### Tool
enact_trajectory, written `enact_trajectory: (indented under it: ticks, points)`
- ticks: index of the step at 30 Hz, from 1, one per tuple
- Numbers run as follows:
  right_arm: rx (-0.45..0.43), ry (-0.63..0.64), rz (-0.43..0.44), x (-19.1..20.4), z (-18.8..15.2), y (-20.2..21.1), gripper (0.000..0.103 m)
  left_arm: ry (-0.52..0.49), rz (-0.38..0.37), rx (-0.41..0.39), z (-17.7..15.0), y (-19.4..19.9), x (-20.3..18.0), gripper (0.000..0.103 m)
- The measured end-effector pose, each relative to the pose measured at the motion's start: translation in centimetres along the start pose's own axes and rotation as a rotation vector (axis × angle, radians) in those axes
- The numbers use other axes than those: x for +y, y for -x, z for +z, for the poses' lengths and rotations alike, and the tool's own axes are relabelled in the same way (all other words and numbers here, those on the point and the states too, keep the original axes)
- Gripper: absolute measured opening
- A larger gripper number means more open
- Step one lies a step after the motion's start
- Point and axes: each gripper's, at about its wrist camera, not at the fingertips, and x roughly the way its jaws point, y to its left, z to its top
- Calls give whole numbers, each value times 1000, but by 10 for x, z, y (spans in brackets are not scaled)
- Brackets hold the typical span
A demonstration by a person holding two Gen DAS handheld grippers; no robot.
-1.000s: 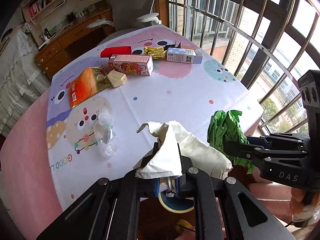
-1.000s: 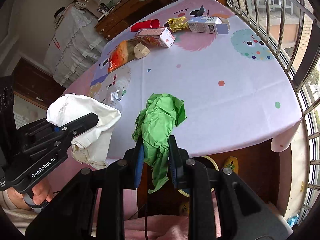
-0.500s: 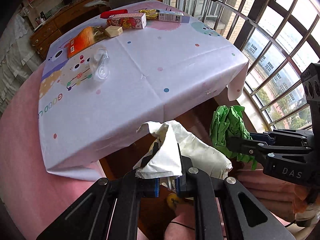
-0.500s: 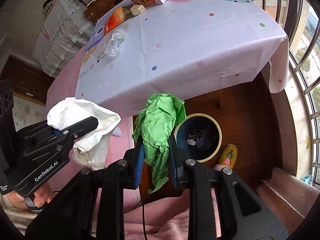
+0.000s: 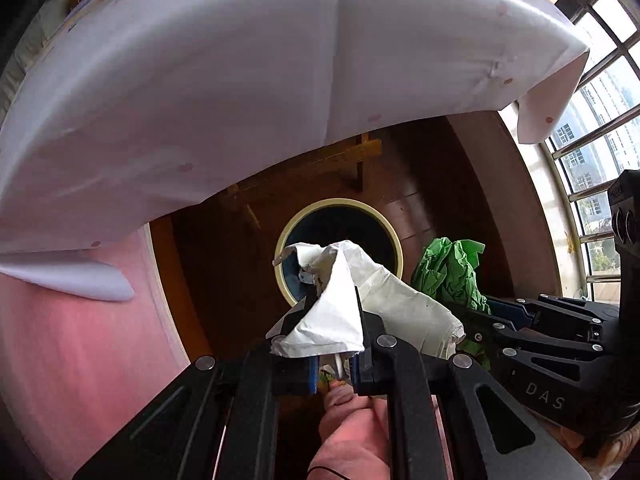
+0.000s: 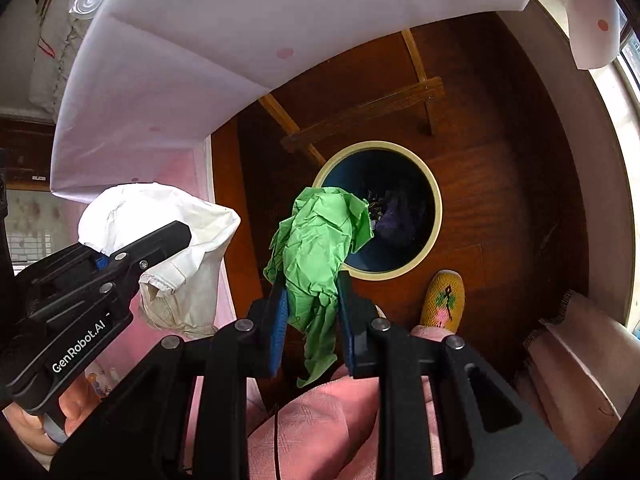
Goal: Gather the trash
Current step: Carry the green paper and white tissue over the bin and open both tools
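Left gripper [image 5: 335,320] fingers pinch white paper [image 5: 336,312]; right gripper [image 6: 312,300] fingers clamp green paper [image 6: 318,244] between them, bin [image 6: 434,232] just ahead of fingertips.

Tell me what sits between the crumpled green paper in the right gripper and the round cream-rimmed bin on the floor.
Nothing: in the right wrist view the crumpled green paper hangs over the near-left rim of the round cream-rimmed bin, with only air between.

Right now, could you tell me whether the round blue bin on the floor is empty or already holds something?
Not empty. The round blue bin with the cream rim already holds dark scraps at its bottom; how full it is cannot be told.
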Motion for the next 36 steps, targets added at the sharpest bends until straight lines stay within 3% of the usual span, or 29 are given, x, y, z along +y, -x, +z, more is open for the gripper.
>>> enact_trajectory:
  ticks: [5, 11, 13, 15, 16, 21, 27, 31, 36]
  points:
    - [37, -2, -34, -24, 20, -67, 20, 66, 11, 30, 4, -77, 14, 11]
    - [83, 6, -81, -44, 41, -131, 21, 125, 5, 67, 2, -139, 29, 14]
    - [91, -7, -83, -51, 45, -144, 26, 135, -5, 83, -2, -153, 29, 26]
    - [103, -28, -92, -57, 49, -155, 30, 143, -2, 82, -3, -161, 32, 49]
    - [108, -34, -95, -60, 50, -158, 33, 147, 3, 84, -4, -164, 33, 54]
    - [119, -20, -100, -63, 49, -163, 48, 160, 18, 85, -2, -168, 41, 67]
    - [81, -10, -110, -54, 54, -152, 57, 167, 19, 54, 2, -156, 51, 77]
    - [57, -9, -110, -42, 56, -133, 59, 172, 11, 43, 4, -135, 54, 87]
    - [20, -9, -102, -23, 56, -102, 60, 168, -3, 18, 3, -95, 54, 89]
